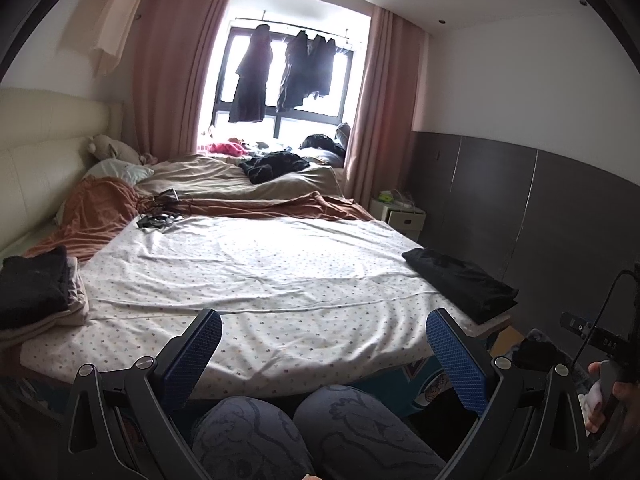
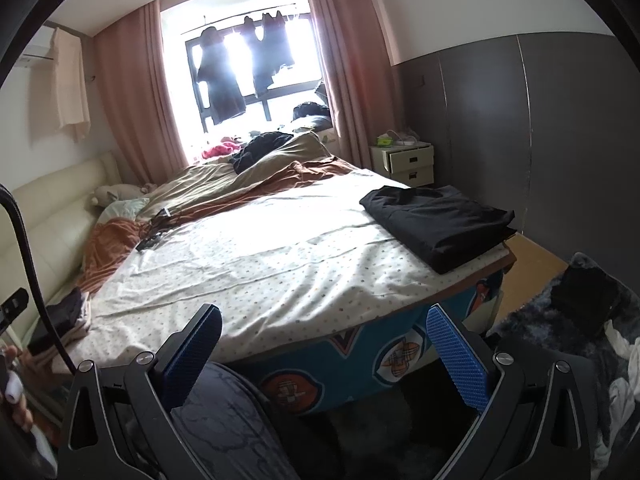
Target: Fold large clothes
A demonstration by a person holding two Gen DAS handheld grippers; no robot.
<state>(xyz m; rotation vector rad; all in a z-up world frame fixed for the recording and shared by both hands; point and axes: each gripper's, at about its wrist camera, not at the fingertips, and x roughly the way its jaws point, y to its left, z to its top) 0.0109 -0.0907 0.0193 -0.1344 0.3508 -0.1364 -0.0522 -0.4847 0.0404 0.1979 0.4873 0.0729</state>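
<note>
A folded black garment (image 1: pixel 462 284) (image 2: pixel 438 224) lies flat at the bed's near right corner. A stack of folded clothes (image 1: pixel 34 292) (image 2: pixel 66 316), black on top of beige, rests at the bed's left edge. My left gripper (image 1: pixel 324 354) stands open over the person's knees (image 1: pixel 304 428), short of the bed's front edge, holding nothing. My right gripper (image 2: pixel 324 354) is open too, low beside the bed's front side, with nothing between its blue pads (image 2: pixel 458 352). A heap of dark and white unfolded clothes (image 2: pixel 580 320) sits on the floor to the right.
The bed (image 1: pixel 248 276) carries a dotted white sheet, with brown and beige blankets (image 1: pixel 224 184) bunched at the far side. Dark clothes (image 1: pixel 276 166) lie near the window. A bedside drawer unit (image 2: pixel 412 160) stands by the grey wall. A headboard (image 1: pixel 36 160) runs along the left.
</note>
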